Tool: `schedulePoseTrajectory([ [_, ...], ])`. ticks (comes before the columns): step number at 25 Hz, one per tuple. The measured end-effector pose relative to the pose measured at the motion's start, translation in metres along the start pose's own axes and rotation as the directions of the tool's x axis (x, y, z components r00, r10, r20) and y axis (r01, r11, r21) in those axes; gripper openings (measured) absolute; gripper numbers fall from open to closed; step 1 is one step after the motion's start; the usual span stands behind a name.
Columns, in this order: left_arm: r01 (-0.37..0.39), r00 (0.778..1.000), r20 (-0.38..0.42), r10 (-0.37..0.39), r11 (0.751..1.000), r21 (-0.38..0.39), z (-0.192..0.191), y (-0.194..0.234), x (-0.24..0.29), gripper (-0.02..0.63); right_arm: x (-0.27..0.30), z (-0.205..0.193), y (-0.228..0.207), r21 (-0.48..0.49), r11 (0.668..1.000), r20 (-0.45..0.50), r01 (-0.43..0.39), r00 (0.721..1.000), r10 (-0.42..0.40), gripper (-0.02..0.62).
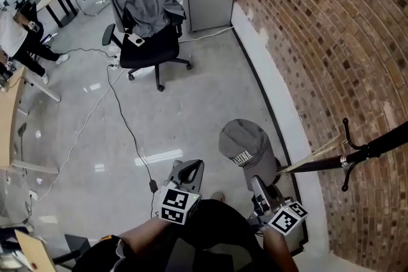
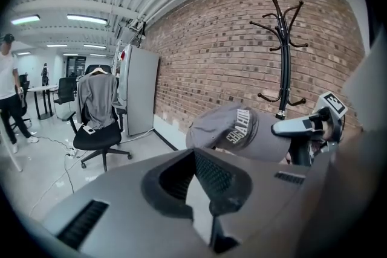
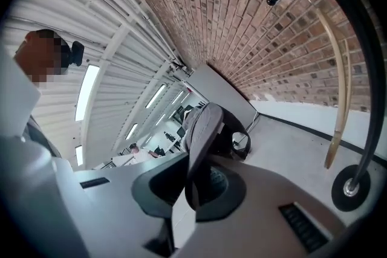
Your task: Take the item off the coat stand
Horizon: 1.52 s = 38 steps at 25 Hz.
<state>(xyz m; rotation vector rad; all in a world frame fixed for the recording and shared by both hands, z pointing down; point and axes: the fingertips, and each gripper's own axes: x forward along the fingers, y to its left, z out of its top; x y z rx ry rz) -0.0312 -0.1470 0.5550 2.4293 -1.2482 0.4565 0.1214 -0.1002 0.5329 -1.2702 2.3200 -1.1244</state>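
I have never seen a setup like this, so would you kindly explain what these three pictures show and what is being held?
A person holds a two-jaw tool in each hand. One picture comes from a camera on the person's head, looking down. The other two come from cameras riding on the tools. The right gripper pinches the brim of a grey fabric baseball cap, which is clear of the black metal coat stand by the red brick wall. The left gripper is shut and empty. On the shiny grey floor stands a black office chair draped with a grey garment.
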Motion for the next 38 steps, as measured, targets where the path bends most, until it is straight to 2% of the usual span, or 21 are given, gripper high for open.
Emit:
schedulePoseTrajectory([
  [9,0.054,0.999,-0.010,-0.054,0.998,0.040,-0.006,-0.020,0.002,0.032,-0.006,-0.012,0.005,-0.014,1.000,-0.001,-0.001,1.000,0.001,0.031],
  [25,-0.001,1.000,0.007,0.001,1.000,-0.015,-0.014,-0.001,-0.006,0.032,0.011,-0.021,0.013,-0.064,0.998,-0.046,-0.017,0.999,0.015,0.029],
  [38,-0.013,1.000,-0.001,0.013,1.000,-0.016,-0.010,0.005,-0.001,0.032,0.022,-0.017,0.011,-0.071,0.997,-0.059,-0.024,0.998,0.020,0.029],
])
